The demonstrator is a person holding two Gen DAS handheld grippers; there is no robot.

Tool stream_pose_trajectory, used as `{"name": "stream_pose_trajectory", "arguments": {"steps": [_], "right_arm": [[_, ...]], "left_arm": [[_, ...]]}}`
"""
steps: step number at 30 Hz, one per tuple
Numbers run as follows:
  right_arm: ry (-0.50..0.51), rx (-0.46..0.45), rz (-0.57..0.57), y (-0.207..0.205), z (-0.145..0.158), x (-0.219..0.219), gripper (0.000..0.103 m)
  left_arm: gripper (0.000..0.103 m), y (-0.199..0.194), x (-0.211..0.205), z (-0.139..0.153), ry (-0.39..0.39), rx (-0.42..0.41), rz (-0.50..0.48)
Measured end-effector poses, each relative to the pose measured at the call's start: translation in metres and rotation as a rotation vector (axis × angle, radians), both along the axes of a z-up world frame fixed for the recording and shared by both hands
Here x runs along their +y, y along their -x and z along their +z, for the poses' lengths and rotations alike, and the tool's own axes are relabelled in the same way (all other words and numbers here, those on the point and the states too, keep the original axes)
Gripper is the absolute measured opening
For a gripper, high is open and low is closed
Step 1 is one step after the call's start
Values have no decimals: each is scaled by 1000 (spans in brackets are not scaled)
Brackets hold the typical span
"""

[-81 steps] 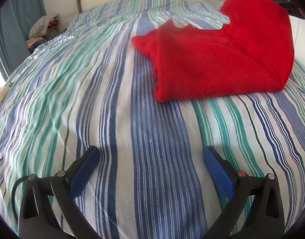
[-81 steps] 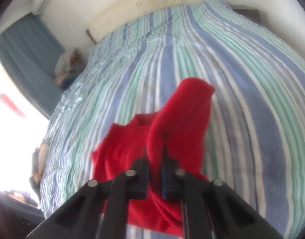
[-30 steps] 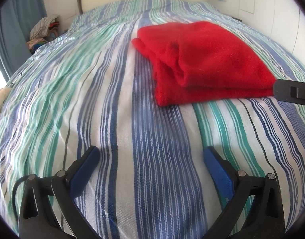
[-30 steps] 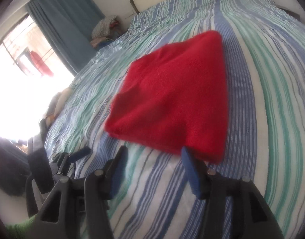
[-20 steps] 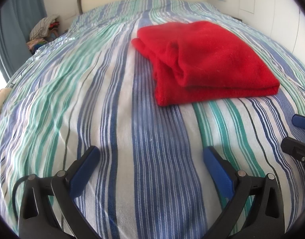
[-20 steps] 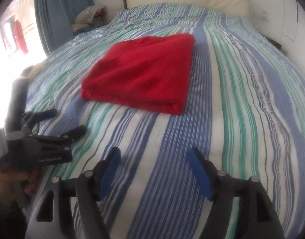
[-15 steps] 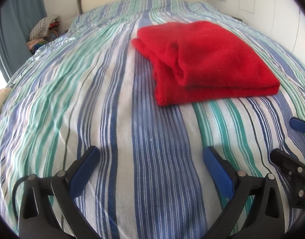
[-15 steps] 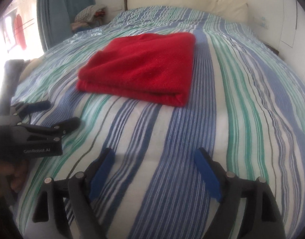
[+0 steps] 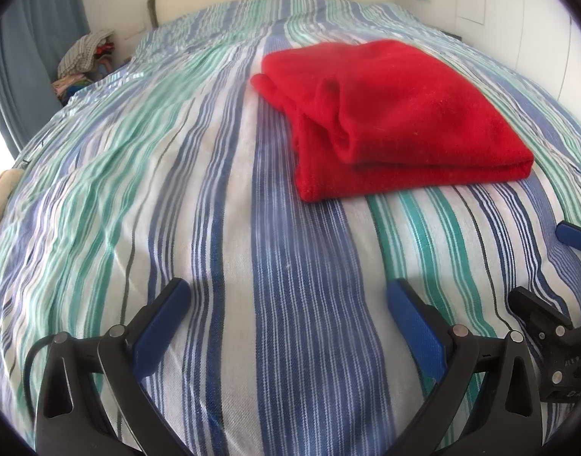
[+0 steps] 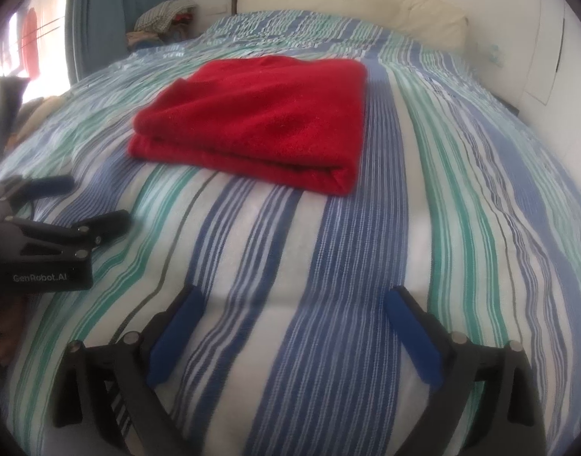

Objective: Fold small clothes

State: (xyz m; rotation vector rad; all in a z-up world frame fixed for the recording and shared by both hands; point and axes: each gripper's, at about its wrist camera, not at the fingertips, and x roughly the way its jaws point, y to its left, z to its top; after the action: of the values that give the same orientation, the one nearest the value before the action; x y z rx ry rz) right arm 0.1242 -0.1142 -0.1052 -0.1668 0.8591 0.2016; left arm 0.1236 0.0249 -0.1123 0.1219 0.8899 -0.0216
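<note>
- a striped bed (image 9: 290, 304) fills the room.
- a folded red garment (image 9: 397, 114) lies on the bed.
- short of the garment, the left hand-held gripper (image 9: 286, 304) gapes empty.
- beside it, the right hand-held gripper (image 10: 294, 307) has just been opening, empty.

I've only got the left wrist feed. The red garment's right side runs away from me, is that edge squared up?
Observer: From the right wrist view, the red garment has a straight right edge running along a blue stripe of the bedspread.
Operator: I only see a sliver of the right tool. Holding anything?
Observer: No. The right tool is open, jaws just widened, only bedspread between them.
Operator: Near fold, on your side?
Observer: Two layers show stacked at the near right corner, rounded fold, no loose flap there.
Operator: Left tool from outside?
Observer: The left tool sits left of the garment, apart from it, open.
</note>
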Motion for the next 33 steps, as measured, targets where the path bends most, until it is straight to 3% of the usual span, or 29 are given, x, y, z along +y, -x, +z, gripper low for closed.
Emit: {"name": "stream_pose_trajectory", "arguments": {"steps": [14, 17, 22, 26, 29, 31, 33], "right_arm": [[22, -4, -16, 0, 1, 2, 101], [21, -4, -16, 1, 0, 1, 101], [10, 0, -16, 0, 0, 0, 101], [2, 1, -17, -1, -1, -1, 101], [-12, 9, -19, -3, -1, -3, 102], [-15, 10, -19, -3, -1, -3, 102], [-8, 9, -20, -3, -1, -2, 102]], "left_arm": [[103, -5, -7, -1, -46, 45, -2], [103, -12, -6, 1, -39, 109, -8], [102, -30, 1, 18, 2, 288, -31], [102, -29, 1, 40, 55, 185, 49], [103, -29, -15, 24, 59, 149, 67], [103, -31, -28, -4, -19, 162, 79], [103, -20, -36, -7, -72, 45, 73]]}}
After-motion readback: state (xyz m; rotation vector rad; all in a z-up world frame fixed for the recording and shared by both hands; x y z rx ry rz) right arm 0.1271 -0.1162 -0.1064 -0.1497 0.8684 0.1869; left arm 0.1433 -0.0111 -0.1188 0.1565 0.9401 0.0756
